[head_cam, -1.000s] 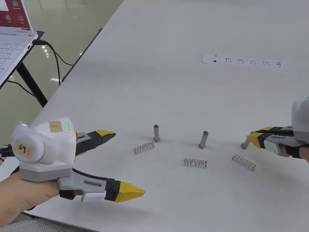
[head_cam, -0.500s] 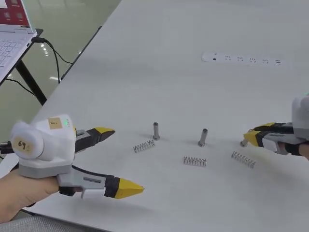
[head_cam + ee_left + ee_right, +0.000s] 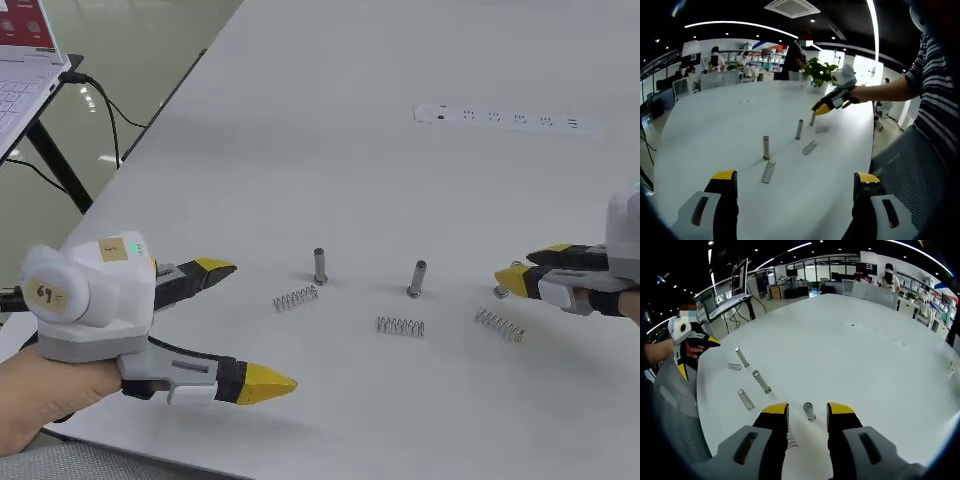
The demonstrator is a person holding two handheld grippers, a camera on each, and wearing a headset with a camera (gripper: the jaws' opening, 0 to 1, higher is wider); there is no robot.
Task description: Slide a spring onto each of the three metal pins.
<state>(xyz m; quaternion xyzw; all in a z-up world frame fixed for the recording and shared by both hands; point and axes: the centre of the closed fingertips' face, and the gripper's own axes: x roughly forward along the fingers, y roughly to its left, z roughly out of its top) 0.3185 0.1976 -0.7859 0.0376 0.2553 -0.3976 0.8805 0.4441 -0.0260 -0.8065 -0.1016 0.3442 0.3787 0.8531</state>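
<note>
Springs (image 3: 400, 326) lie flat on the counter (image 3: 380, 170), one beside each upright pin (image 3: 319, 266), while the right tongs (image 3: 526, 268) straddle the pin nearest them (image 3: 808, 411), unclenched, likely to steady it, and the left tongs (image 3: 255, 325) gape empty.

table (image 3: 400, 80) white | pins (image 3: 320, 265) silver-grey | springs (image 3: 401, 326) silver | left gripper (image 3: 255, 325) yellow tips, white-grey body | sleeve (image 3: 935, 75) dark-light striped

Head view downward; gripper views low, opposed; all share middle pin (image 3: 417, 279).

Bright, even light; ceiling strips (image 3: 740, 22) glare near twelve o'clock; faint soft shadows; fisheye edges bend, darken.
</note>
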